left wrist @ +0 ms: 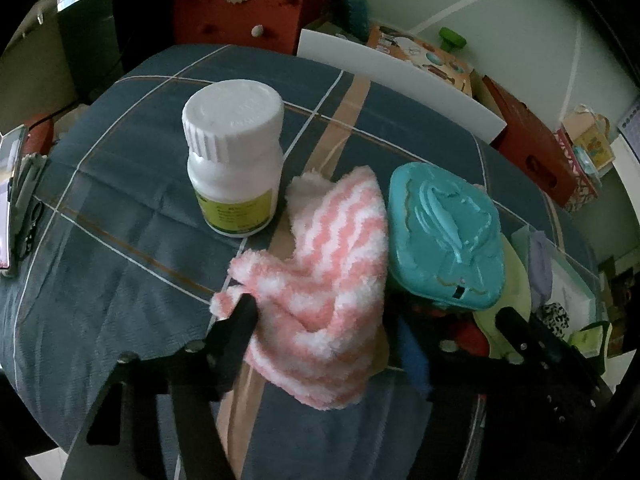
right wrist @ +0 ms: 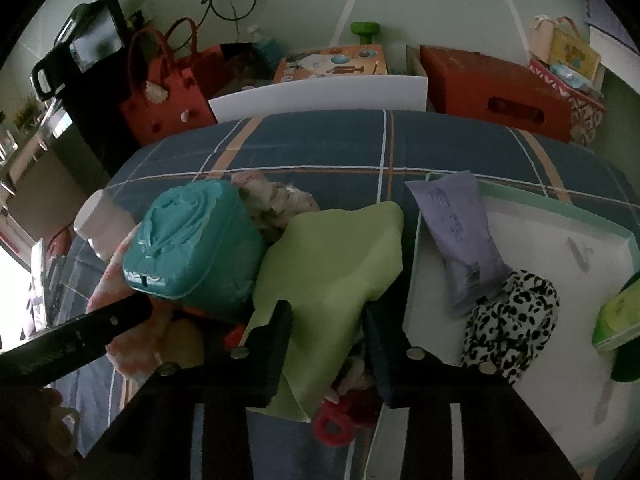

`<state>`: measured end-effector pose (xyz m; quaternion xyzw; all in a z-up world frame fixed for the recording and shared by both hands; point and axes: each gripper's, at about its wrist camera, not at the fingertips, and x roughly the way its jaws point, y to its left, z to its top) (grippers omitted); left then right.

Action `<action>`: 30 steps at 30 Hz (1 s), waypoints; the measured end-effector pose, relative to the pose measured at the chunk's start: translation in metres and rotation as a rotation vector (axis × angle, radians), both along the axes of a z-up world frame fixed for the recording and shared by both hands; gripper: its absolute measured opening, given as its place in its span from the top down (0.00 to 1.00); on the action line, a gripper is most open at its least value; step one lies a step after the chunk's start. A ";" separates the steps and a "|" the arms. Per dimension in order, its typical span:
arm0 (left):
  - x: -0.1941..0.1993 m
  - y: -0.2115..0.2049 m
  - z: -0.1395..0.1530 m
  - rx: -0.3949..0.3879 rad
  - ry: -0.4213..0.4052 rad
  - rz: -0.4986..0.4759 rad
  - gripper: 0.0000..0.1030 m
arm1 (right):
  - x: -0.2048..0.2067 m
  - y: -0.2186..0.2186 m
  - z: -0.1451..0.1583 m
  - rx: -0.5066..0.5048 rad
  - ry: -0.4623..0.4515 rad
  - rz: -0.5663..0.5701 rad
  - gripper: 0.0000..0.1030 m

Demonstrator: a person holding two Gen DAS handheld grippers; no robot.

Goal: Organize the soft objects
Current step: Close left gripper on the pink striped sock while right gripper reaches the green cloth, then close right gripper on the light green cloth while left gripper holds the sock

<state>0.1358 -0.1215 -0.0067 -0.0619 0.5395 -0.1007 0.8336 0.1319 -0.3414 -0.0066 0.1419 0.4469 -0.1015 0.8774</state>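
Note:
A fluffy pink-and-white striped cloth (left wrist: 332, 276) lies on the blue plaid bedspread (left wrist: 120, 240). It sits between the wide-set fingers of my left gripper (left wrist: 380, 316); the left fingertip (left wrist: 245, 312) touches its edge and the right one stands clear of it. A light green cloth (right wrist: 332, 256) lies bunched beside a teal lidded wipes box (right wrist: 192, 240). My right gripper (right wrist: 326, 320) has its pads against both sides of this green cloth. The box hides part of another pinkish soft item (right wrist: 272, 200).
A white pill bottle (left wrist: 234, 160) stands left of the striped cloth. To the right, a white tray with a teal rim (right wrist: 580, 210) holds a purple packet (right wrist: 460, 240) and a black-and-white spotted soft item (right wrist: 512, 320). Red bags and boxes (right wrist: 496, 88) crowd the far side.

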 end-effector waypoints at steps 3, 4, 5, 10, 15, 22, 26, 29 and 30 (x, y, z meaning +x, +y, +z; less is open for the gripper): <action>0.001 0.004 -0.002 0.003 0.005 0.010 0.50 | 0.000 -0.001 0.000 0.012 -0.001 0.000 0.70; 0.002 0.005 -0.003 0.002 0.007 0.011 0.55 | 0.000 -0.001 0.000 0.015 -0.002 0.003 0.70; 0.002 0.005 -0.003 0.000 0.010 0.012 0.57 | 0.000 -0.001 -0.001 0.018 -0.002 0.005 0.73; 0.004 0.004 -0.004 -0.006 0.008 0.006 0.69 | 0.001 -0.001 -0.001 0.025 -0.006 0.013 0.85; 0.005 0.005 -0.002 -0.034 -0.004 0.013 0.78 | 0.000 -0.002 0.001 0.021 -0.019 0.005 0.92; 0.007 0.013 -0.002 -0.080 -0.002 0.034 0.80 | -0.001 0.003 0.003 0.002 -0.025 0.006 0.95; 0.007 0.014 -0.002 -0.100 0.004 0.033 0.80 | -0.002 0.010 0.007 -0.037 -0.029 0.018 0.96; 0.008 0.013 -0.003 -0.116 0.008 0.025 0.80 | -0.001 0.015 0.009 -0.065 -0.033 0.025 0.96; 0.008 0.013 -0.002 -0.122 0.008 0.023 0.80 | -0.001 0.016 0.010 -0.068 -0.035 0.027 0.96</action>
